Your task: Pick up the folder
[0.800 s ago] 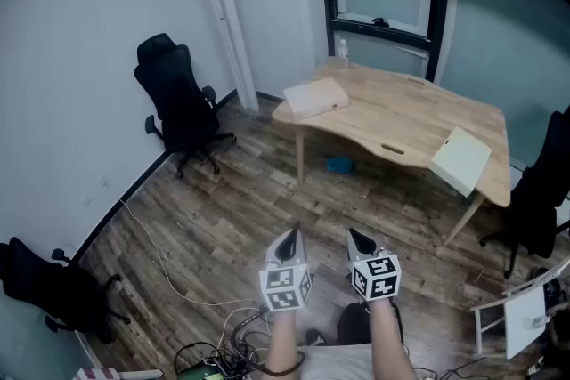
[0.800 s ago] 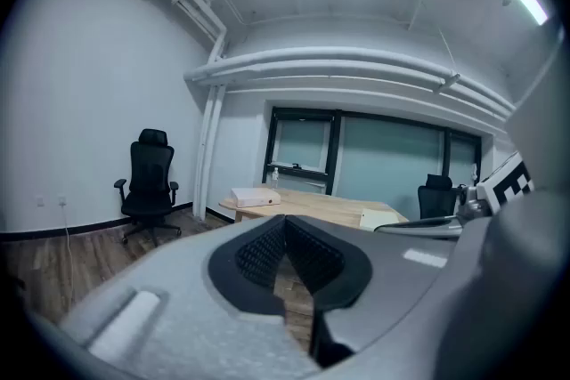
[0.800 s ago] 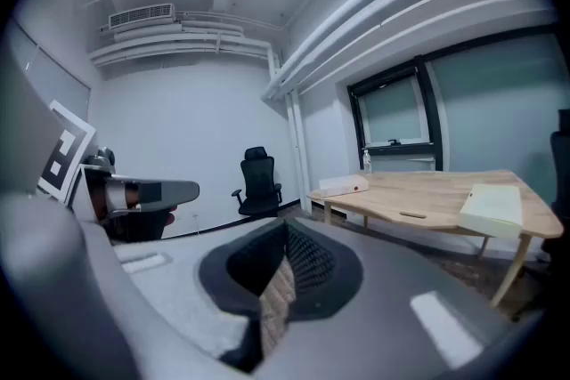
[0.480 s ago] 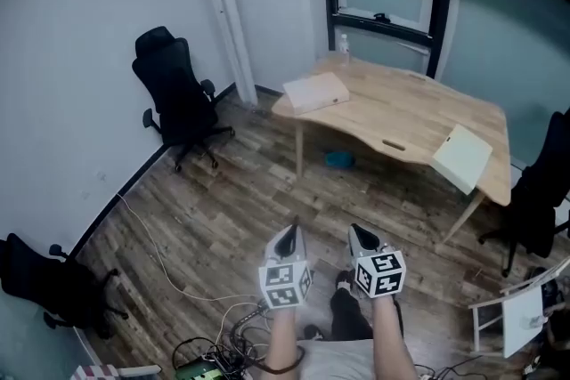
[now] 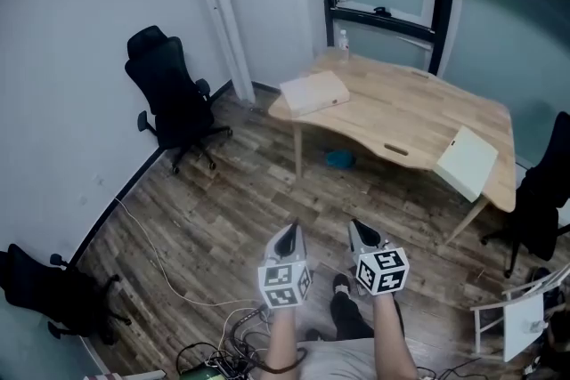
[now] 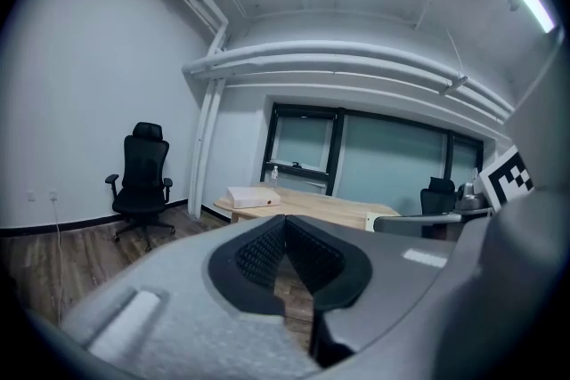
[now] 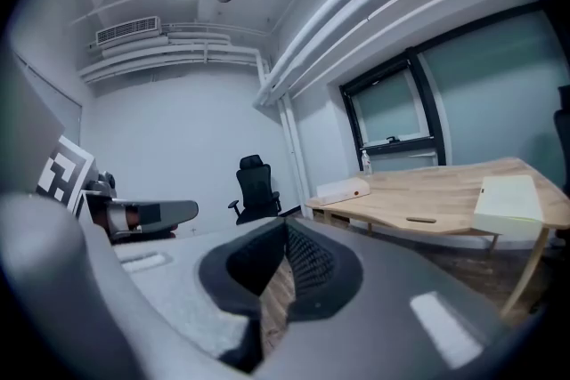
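Because the tabletop (image 5: 401,111) lies well apart in the upper right of the head view, the left gripper (image 5: 289,236) and right gripper (image 5: 362,234) hang side by side at lower centre, jaws of both closed on nothing, likely just carried along. What I take for the folder (image 5: 466,163), a cream slab, overhangs the tabletop's right edge, offering a lip to bite.

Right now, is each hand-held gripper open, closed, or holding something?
The left hand-held gripper: closed, holding nothing.
The right hand-held gripper: closed, holding nothing.
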A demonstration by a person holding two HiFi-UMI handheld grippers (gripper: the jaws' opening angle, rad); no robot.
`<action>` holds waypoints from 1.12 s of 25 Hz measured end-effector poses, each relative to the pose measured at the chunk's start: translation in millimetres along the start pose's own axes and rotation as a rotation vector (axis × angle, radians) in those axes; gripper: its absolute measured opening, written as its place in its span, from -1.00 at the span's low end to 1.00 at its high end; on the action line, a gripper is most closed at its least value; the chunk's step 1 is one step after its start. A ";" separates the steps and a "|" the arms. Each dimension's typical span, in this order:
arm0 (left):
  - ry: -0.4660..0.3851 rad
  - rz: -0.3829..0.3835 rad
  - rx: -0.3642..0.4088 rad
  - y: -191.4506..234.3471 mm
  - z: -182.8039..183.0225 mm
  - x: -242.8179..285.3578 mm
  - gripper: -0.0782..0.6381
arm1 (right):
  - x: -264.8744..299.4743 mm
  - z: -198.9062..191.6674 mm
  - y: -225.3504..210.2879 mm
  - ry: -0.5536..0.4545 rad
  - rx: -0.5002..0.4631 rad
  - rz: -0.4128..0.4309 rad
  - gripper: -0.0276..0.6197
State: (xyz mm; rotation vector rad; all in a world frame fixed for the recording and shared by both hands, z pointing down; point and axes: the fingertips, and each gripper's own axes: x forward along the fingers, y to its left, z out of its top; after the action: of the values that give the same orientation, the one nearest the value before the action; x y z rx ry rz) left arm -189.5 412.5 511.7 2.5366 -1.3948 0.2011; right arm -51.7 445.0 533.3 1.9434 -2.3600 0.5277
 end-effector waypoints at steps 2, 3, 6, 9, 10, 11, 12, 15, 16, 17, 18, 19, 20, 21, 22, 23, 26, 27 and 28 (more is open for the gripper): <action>0.025 0.004 -0.008 5.5 -4.5 15.7 -0.76 | 12.6 3.3 -9.2 0.006 0.000 -0.002 -0.91; 0.034 0.006 -0.009 8.5 -5.5 23.5 -0.76 | 19.3 5.1 -13.5 0.007 0.000 -0.001 -0.91; 0.046 0.002 0.002 17.1 -0.4 50.2 -0.76 | 42.6 12.0 -25.8 0.009 -0.012 0.009 -0.91; 0.045 -0.001 -0.001 26.1 11.0 80.2 -0.76 | 66.1 25.8 -41.1 -0.013 -0.056 0.013 -0.91; 0.043 0.000 -0.002 28.9 15.0 89.8 -0.76 | 73.2 31.0 -47.5 -0.021 -0.062 0.012 -0.91; 0.041 0.002 -0.002 31.1 18.6 99.3 -0.76 | 80.0 36.1 -54.7 -0.028 -0.062 0.008 -0.91; 0.038 0.003 0.000 32.6 21.9 109.1 -0.76 | 86.5 41.3 -63.3 -0.036 -0.057 0.003 -0.91; 0.036 0.000 0.016 34.5 31.3 139.5 -0.76 | 107.0 57.7 -90.6 -0.056 -0.036 -0.004 -0.91; 0.039 0.001 0.022 35.6 34.4 149.2 -0.76 | 114.3 62.8 -97.0 -0.059 -0.034 0.008 -0.91; 0.043 0.004 0.025 37.0 37.9 158.8 -0.76 | 121.7 68.0 -102.1 -0.061 -0.036 0.026 -0.91; 0.046 0.010 0.026 38.7 42.0 167.9 -0.76 | 129.0 73.6 -106.8 -0.063 -0.041 0.043 -0.91; 0.045 0.017 0.025 40.0 46.5 176.6 -0.76 | 135.8 79.2 -111.8 -0.064 -0.047 0.055 -0.91; 0.042 0.024 0.024 40.5 50.8 184.7 -0.76 | 141.9 84.6 -117.5 -0.066 -0.052 0.062 -0.91; 0.039 0.029 0.023 40.2 54.4 192.3 -0.76 | 147.6 89.8 -123.8 -0.070 -0.054 0.065 -0.91; 0.037 0.031 0.019 39.4 57.1 199.5 -0.76 | 153.1 94.6 -130.5 -0.076 -0.053 0.064 -0.91; 0.035 0.030 0.011 38.5 58.8 206.4 -0.76 | 158.8 98.9 -137.3 -0.081 -0.049 0.061 -0.91; 0.032 0.036 -0.021 40.2 60.7 227.0 -0.76 | 178.6 104.3 -154.1 -0.074 -0.039 0.062 -0.91; 0.031 0.048 -0.027 42.1 60.4 232.9 -0.76 | 184.6 102.9 -157.6 -0.062 -0.042 0.067 -0.91; 0.032 0.060 -0.033 43.9 59.3 237.8 -0.76 | 189.5 100.3 -160.5 -0.047 -0.049 0.071 -0.91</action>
State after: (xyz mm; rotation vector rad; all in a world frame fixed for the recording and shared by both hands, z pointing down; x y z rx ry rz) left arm -99.1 180.6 516.4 2.4559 -1.4515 0.2262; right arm 80.0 212.0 522.4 1.8778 -2.4542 0.4283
